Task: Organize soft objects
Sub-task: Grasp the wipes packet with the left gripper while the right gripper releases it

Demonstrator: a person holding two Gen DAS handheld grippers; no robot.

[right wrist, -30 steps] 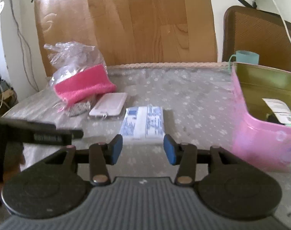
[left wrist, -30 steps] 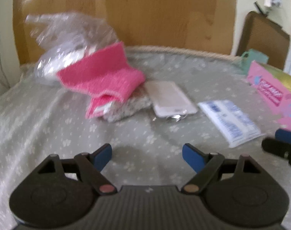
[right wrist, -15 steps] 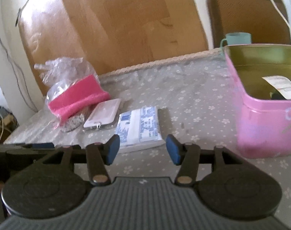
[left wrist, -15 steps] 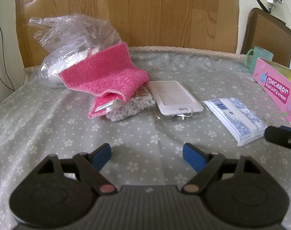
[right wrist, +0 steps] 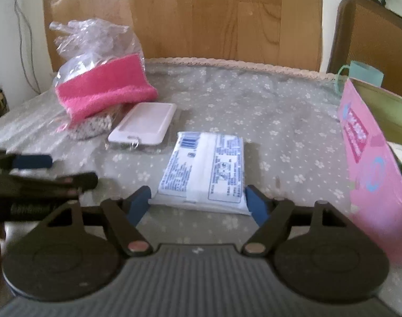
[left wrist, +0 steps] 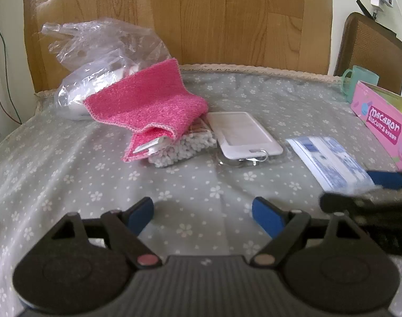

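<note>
Biggest thing here is the table with the grey flowered cloth (left wrist: 68, 174), wooden panel (right wrist: 227, 18) behind it. On the right edge sits the pink box (right wrist: 370, 174), and in the left wrist view you can read "macaron" and "biscuits" on its side (left wrist: 383, 129). Back left is a crumpled clear plastic bag (left wrist: 100, 50) with a pink knit cloth (left wrist: 148, 103) draped off it, lying over a pack of cotton swabs (left wrist: 182, 149). Just beside that is a white card holder (right wrist: 145, 125) with a metal ring. The tissue pack (right wrist: 206, 171) lies flat near the front, long axis running away from the right camera, tilted a bit to the right, barcode at the far end; the blue print is too small to read. The right gripper (right wrist: 198, 203) is spread wide with its blue pads just outside the pack's near corners; whether they touch it, can't tell. The left gripper (left wrist: 203, 214) is spread wide too, nothing in it, over bare cloth.
</note>
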